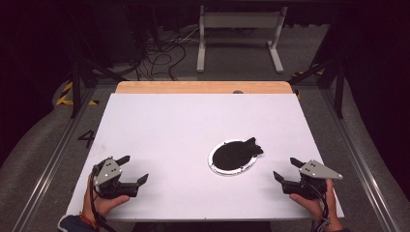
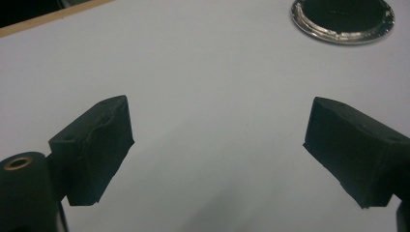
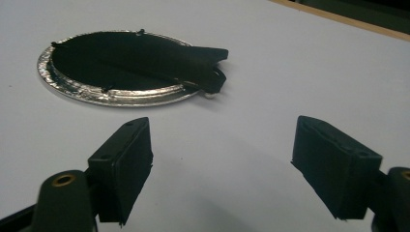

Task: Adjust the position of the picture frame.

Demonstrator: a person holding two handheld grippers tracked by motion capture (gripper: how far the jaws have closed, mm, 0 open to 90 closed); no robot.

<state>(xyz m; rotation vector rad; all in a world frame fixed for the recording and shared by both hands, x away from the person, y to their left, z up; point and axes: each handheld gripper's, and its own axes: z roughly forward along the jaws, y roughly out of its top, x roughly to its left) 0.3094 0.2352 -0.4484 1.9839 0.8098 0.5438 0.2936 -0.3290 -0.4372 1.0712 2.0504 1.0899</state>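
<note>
A: Start with the white surface (image 1: 193, 135). Why is nearly everything on it toward the near edge?

B: Likely for reach. The person's forearms come in over the near edge, so the work sits close to them. The far edge shows a bare wooden strip and nothing else.

A: And the round thing?

B: A foil-rimmed dish (image 1: 232, 156), lying flat, right of the middle and nearer the near edge than the far one. A black cloth-like piece (image 1: 241, 150) lies in it, with one end hanging out over the rim toward the right edge of the surface. I can't tell exactly what it is. The overhanging end looks like the natural place to take hold.

A: Then the grippers.

B: The right gripper (image 1: 285, 169) rests near the near right corner, pointed inward at the dish, apart from it. In the right gripper view its jaws stand spread, nothing between them, framing that overhanging end. The left gripper (image 1: 135, 169) sits near the near left corner, well apart from the dish, jaws likewise released and holding nothing. I'd judge the right is placed to go in first, the left waiting.
</note>
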